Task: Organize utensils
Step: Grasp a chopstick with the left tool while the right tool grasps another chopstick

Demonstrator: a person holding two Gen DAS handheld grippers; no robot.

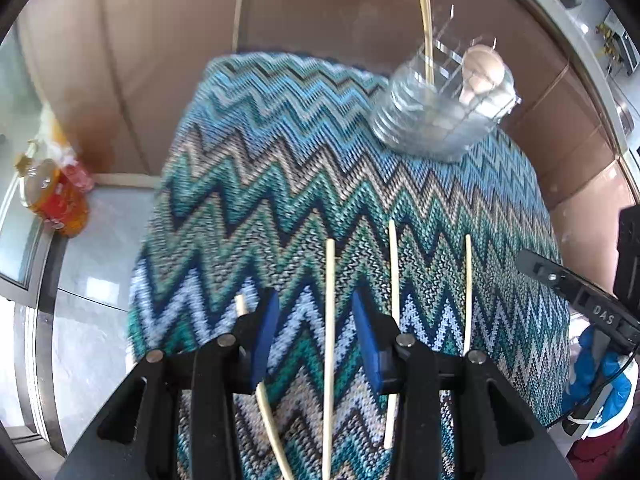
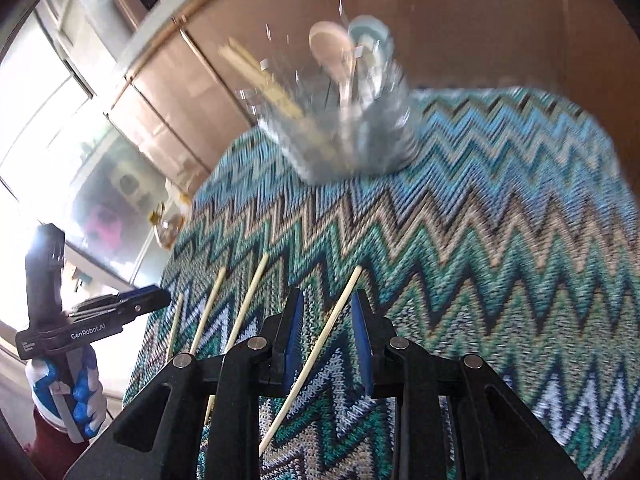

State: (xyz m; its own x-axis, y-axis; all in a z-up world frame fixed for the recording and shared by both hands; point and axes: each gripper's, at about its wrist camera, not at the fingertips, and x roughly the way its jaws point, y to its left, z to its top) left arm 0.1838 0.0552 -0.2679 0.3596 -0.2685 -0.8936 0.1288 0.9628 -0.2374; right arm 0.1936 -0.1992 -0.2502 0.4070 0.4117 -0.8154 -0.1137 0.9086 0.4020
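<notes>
Inside clear holder [image 1: 436, 120]: chopsticks [image 1: 426, 28], spoon [image 1: 482, 70].

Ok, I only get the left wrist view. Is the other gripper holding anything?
Observer: No. The right gripper is open, and one chopstick lies between its jaws, untouched.
Operator: Which chopstick?
Observer: The rightmost of the four on the cloth.
Operator: What does my gripper look like from there?
Observer: The left gripper has GenRobot.AI printed on its side, and a hand in a blue-and-white glove holds it.
</notes>
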